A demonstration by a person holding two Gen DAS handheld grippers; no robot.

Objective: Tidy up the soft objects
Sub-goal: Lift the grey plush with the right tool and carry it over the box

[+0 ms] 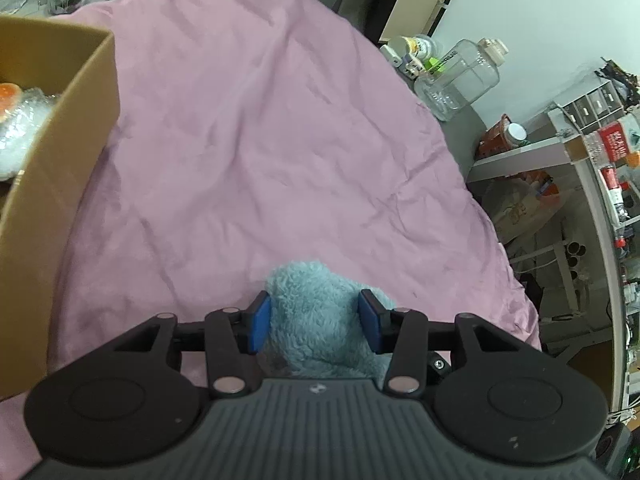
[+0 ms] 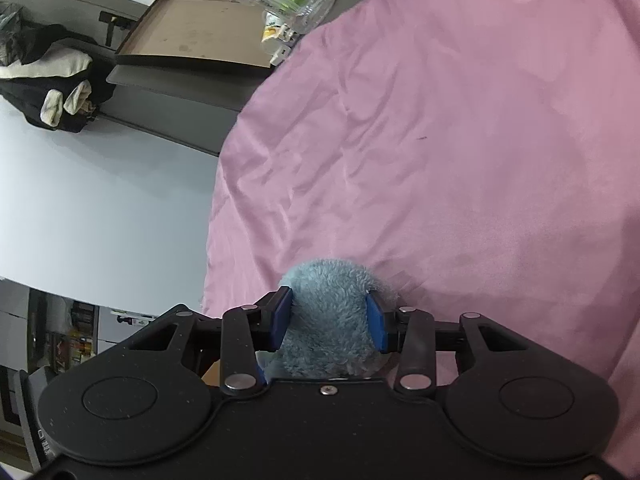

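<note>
My left gripper (image 1: 315, 322) is shut on a fluffy light-blue plush toy (image 1: 316, 308), held between its blue pads above the pink bedspread (image 1: 260, 140). My right gripper (image 2: 330, 322) is also shut on a fluffy light-blue plush (image 2: 328, 300) of the same look, above the pink bedspread (image 2: 460, 140) near its left edge. Whether both hold the same toy cannot be told. A brown cardboard box (image 1: 60, 152) stands at the left in the left wrist view, holding bubble wrap (image 1: 24, 128) and something orange (image 1: 10, 94).
A clear plastic jar (image 1: 464, 76) and small bottles stand past the bed's far right edge. Cluttered shelves (image 1: 592, 168) are at the right. In the right wrist view a flat brown board (image 2: 196, 32) and dark and white clothing (image 2: 52, 84) lie beyond the bed.
</note>
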